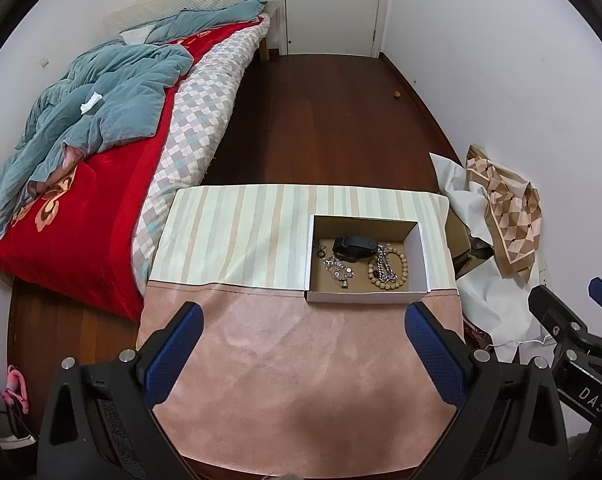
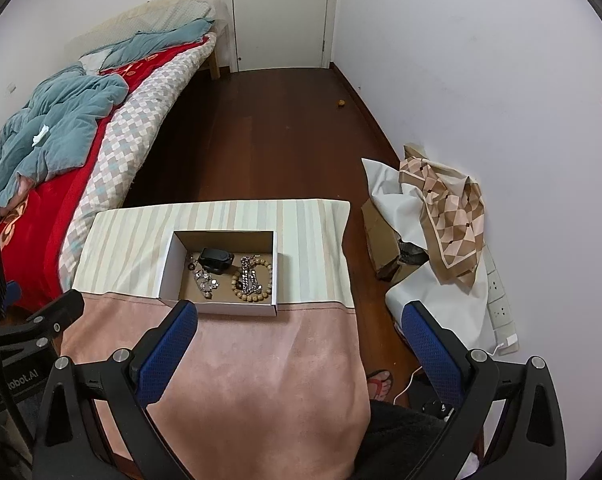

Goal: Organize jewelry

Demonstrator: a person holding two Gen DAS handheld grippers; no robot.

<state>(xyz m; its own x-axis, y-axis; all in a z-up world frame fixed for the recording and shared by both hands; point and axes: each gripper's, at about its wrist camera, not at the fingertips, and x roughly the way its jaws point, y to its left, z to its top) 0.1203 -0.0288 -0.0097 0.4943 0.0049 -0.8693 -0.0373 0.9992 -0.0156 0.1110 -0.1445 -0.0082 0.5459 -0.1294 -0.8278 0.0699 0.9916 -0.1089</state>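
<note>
Both grippers, left gripper and right gripper, hung wide open, empty; I judged the bead bracelet, at one o'clock, light, slippery, best pinched across its rim.

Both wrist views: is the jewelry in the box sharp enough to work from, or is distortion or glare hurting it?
Left wrist view: box near centre, contents sharp, no glare; edges bow strongly. Right wrist view: box equally sharp, evenly lit, soft shadows; the nearest hand-held gripper pads are also clear.

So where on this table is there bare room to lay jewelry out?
The pink suede cloth between the open white cardboard box and both grippers, and the striped cloth left of the box, are bare. The box floor is crowded.
</note>
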